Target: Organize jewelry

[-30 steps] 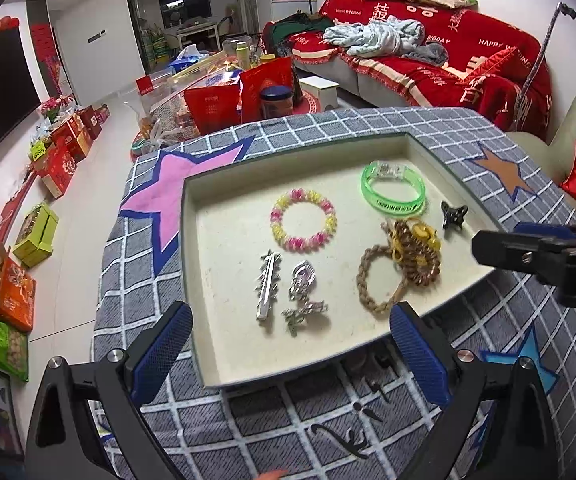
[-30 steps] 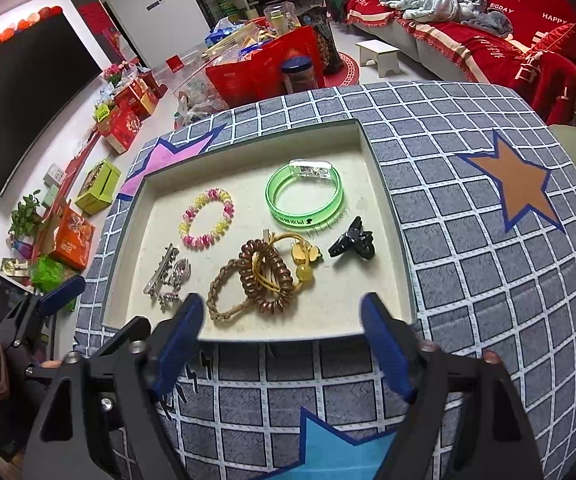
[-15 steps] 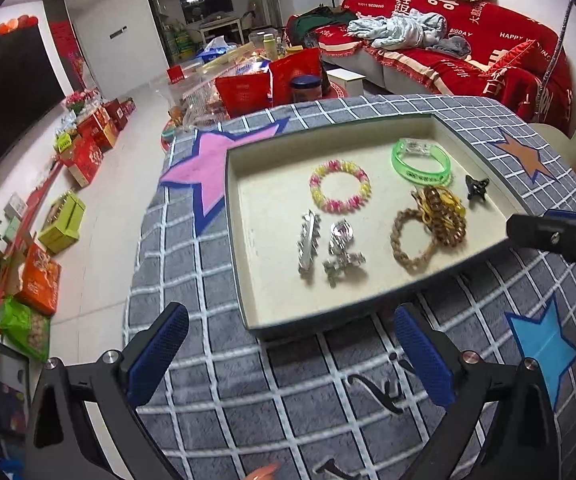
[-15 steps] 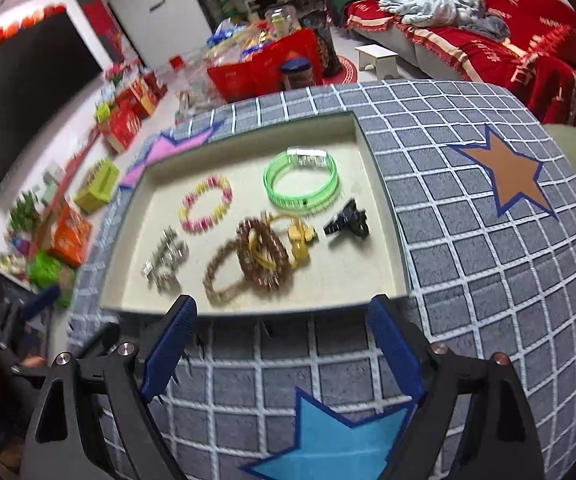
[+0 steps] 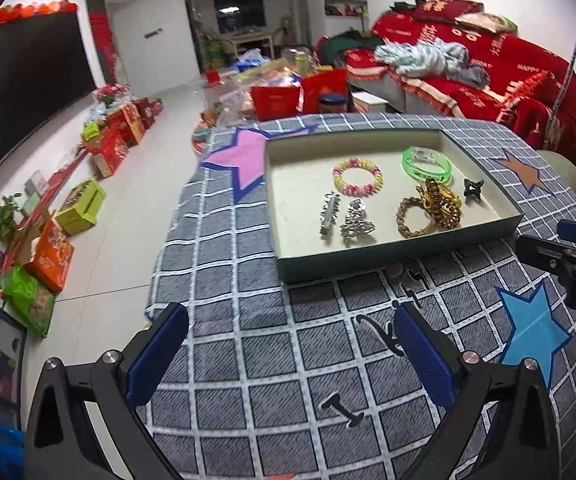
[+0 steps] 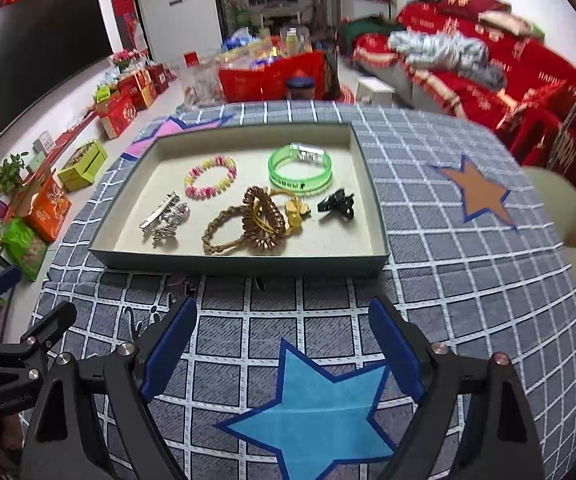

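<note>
a shallow rectangular tray (image 6: 243, 266) sits on a round table covered by a grey checked cloth (image 6: 448, 280) with coloured stars. all the jewelry lies inside the tray: a pink-and-yellow beaded bracelet (image 6: 210, 176) toward the back, a translucent green bangle (image 6: 300, 168) to its right, a silver hair clip (image 6: 159, 211) and a silver ornament (image 6: 169, 224) side by side at the left, a braided brown bracelet (image 6: 223, 231) touching a coiled brown hair tie (image 6: 263, 220) with a yellow charm (image 6: 296, 211) tangled against it, and a small black claw clip (image 6: 336, 204) lying apart at the right.

the right gripper (image 6: 283, 350) hangs over a blue star (image 6: 316, 420) on the cloth, in front of the tray, jaws spread wide with nothing between the blue pads. the left gripper (image 5: 288, 356) is likewise wide apart and empty, over bare cloth near the table's left front edge, short of the tray. neither touches the tray or any piece.
</note>
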Action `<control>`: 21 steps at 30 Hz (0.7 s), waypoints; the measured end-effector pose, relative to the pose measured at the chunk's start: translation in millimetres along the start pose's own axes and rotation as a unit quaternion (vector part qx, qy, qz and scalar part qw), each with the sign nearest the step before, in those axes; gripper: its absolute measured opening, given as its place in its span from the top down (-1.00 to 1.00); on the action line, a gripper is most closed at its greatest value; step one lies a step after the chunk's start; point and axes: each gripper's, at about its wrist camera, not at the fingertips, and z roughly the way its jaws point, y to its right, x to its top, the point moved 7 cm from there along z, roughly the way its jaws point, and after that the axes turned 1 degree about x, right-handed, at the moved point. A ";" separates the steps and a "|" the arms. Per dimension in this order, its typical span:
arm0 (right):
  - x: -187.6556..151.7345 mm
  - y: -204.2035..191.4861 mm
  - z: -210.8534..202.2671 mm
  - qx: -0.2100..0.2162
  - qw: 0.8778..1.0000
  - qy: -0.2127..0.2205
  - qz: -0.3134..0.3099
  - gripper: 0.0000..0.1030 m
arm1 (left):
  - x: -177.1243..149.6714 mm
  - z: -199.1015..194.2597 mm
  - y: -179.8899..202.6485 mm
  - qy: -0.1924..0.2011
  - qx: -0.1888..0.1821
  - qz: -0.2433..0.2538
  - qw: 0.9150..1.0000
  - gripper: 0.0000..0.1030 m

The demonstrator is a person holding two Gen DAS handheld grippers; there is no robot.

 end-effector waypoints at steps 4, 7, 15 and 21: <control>-2.7 -4.5 -18.0 -0.003 0.999 0.034 -0.002 -0.74 | -6.4 -13.9 0.3 0.015 0.000 -0.020 1.000 -1.00; -3.3 -9.0 -30.3 -0.010 0.998 0.058 -0.007 -0.74 | -6.9 -23.7 1.7 0.029 0.002 -0.034 0.999 -1.00; -1.9 0.4 -51.4 -0.036 0.994 0.106 0.012 -0.74 | -0.8 -42.4 5.2 0.062 0.015 -0.060 0.996 -1.00; -1.3 2.8 -41.8 -0.050 0.993 0.107 0.002 -0.74 | 7.9 -41.5 10.3 0.082 0.029 -0.057 0.995 -1.00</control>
